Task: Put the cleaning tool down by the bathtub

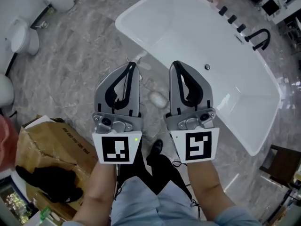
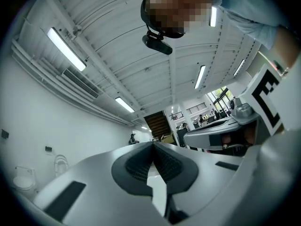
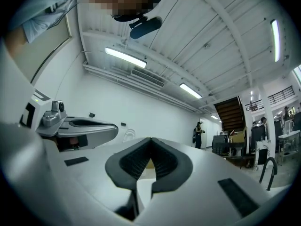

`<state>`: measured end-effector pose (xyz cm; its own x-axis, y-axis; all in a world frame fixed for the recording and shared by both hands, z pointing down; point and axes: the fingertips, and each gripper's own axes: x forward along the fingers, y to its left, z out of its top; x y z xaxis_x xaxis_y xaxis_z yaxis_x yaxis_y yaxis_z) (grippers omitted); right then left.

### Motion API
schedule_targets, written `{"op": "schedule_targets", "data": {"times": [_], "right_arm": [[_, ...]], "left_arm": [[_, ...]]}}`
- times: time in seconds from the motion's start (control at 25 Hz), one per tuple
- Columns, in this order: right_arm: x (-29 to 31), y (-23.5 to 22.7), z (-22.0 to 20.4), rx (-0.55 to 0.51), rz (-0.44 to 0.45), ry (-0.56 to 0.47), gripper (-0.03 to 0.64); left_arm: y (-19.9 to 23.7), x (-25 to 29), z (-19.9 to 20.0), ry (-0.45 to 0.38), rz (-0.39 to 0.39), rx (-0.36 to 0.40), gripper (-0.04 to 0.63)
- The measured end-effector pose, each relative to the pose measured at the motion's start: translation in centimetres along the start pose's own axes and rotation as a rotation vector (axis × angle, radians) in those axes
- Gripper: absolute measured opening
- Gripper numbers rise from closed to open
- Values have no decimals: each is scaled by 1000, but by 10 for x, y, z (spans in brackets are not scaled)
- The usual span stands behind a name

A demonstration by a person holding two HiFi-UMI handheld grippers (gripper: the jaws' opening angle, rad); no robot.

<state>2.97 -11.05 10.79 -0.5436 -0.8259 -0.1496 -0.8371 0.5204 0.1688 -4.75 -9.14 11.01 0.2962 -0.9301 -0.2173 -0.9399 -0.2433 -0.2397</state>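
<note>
Holding nothing, jaws pressed together, your left gripper [image 1: 132,65] and right gripper [image 1: 176,64] look finished: a small white object [image 1: 158,98], likely the cleaning tool, lies just beside the bathtub [image 1: 188,27].

Glossy white tub [image 1: 197,46] just ahead of the right claw [image 1: 176,63], smooth as glaze. Both claws matt grey plastic, pads [image 2: 141,166] black and ribbed. Floor [image 1: 70,65] beyond the left claw [image 1: 131,64]: polished grey marble look. Behind it, a creased brown cardboard box [image 1: 51,142].
</note>
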Motion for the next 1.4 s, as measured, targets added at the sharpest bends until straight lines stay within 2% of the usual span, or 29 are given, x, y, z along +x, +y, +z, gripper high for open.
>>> {"op": "schedule_targets", "data": {"times": [0.16,0.36,0.6,0.72,0.96,1.4], "right_arm": [[-19,-6,55,-33,-4,-52,14],[-42,-8,114,-50,-11,-114,12],[-69,-8,156,-51,-13,-138,12],[-80,-9,166,-65,-14,-143,12],[-85,-12,165,-88,-10,-140,12],[-83,-15,165,-66,-4,-146,12]], "left_arm": [[-5,-11,57,-50,9,27,15],[-9,-29,108,-77,23,33,15],[-24,-46,152,-96,19,67,15],[-29,-50,166,-114,17,90,15],[-27,-49,171,-124,42,86,15],[-26,-44,179,-132,54,94,15]]}}
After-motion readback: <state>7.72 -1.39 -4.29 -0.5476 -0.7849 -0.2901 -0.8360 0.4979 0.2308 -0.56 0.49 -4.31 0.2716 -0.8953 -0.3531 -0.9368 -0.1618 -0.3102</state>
